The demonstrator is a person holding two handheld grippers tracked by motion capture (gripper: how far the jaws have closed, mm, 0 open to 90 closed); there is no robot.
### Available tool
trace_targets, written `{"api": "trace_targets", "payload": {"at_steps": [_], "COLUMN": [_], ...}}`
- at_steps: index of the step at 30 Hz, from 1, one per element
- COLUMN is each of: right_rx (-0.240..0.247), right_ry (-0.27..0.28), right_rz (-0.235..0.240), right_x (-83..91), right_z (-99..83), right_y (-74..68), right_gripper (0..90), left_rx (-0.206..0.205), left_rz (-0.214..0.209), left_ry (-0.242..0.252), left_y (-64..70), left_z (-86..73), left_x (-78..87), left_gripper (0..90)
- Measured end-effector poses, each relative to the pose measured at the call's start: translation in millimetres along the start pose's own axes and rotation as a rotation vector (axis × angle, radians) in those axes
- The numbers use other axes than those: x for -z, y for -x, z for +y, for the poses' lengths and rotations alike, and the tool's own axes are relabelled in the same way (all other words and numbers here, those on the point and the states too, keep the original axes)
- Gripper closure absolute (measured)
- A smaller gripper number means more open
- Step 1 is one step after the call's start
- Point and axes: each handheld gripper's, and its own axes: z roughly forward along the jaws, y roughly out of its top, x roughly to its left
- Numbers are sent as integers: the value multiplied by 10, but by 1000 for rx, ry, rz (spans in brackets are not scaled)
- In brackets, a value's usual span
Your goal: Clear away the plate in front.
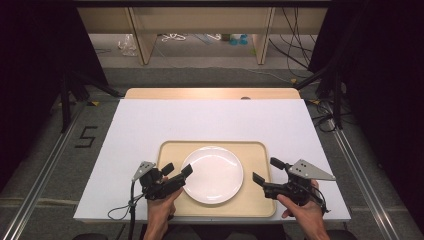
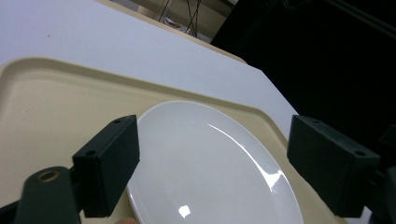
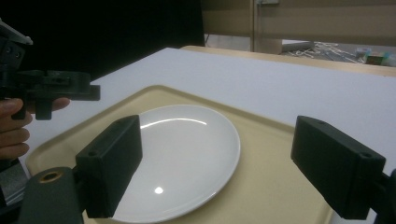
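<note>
Sitting in the middle of a tan tray [image 1: 255,150] is a round white plate [image 1: 212,174], and the tray rests on the white surface [image 1: 210,120]. Nothing is on the plate. The left gripper [image 1: 175,173] hangs at the plate's left edge with its jaws wide apart, maybe ready to take the rim. The right gripper [image 1: 265,170] waits over the tray's right side, jaws wide too, holding nothing.

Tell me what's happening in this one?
A person holds a gripper in each hand over a beige tray with an empty white plate on it. The left gripper is open at the plate's left edge; the right gripper hangs open over the tray's right side. Nothing is gripped.
</note>
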Motion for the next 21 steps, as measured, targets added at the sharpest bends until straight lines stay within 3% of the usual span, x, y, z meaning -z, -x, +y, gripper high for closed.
{"api": "trace_targets", "payload": {"at_steps": [3,4,9,11,12,21], "right_rx": [3,7,-2,5,0,-2], "right_ry": [-7,-32,-2,-32,-2,-15], "right_rz": [-8,-13,-1,-12,-3,5], "right_x": [7,27,0,27,2,11], "right_z": [3,10,0,10,0,4], "right_y": [-2,-2,-5,-3,-5,-10], "right_gripper": [173,173,173,173,173,171], "left_rx": [-18,-20,-42,-47,-52,-147], "left_rz": [3,-3,2,-16,-19,4], "left_ry": [5,4,18,28,32,58], "left_y": [3,-3,-41,-54,-57,-106], "left_z": [15,19,45,59,66,76], "left_x": [14,18,64,86,95,214], "left_gripper": [158,157,156,156,154,155]}}
